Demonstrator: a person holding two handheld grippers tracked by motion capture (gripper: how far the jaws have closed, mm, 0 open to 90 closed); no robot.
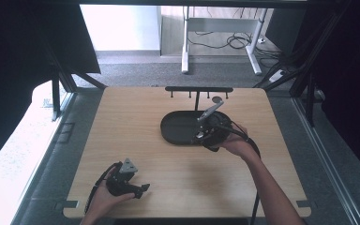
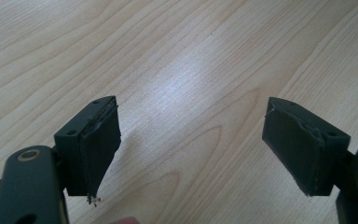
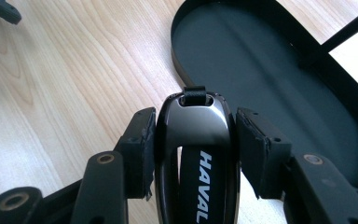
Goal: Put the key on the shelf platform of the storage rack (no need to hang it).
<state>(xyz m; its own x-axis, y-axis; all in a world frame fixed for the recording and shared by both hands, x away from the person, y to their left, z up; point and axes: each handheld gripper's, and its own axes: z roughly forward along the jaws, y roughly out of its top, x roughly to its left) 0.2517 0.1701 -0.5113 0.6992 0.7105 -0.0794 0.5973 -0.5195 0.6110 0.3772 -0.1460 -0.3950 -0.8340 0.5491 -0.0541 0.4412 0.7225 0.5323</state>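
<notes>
High view: right gripper sits at the black tray, its 3 o'clock end; left gripper low at 7 o'clock on the counter.

Left gripper view: jaws wide apart, nothing btwn them, bare wood below.

Right gripper view: jaws clamped on a car key fob, glossy black, "HAVAL" lettering, strap loop on top, at the tray's rim. Prob light, rigid, slick shell; flat sides are the best hold.

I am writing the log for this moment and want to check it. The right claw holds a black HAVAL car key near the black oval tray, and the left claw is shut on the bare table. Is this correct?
One detail is wrong: the left claw is open, its jaws wide apart over the bare table, as the left gripper view shows. The right claw does hold the black HAVAL car key near the black oval tray.
</notes>
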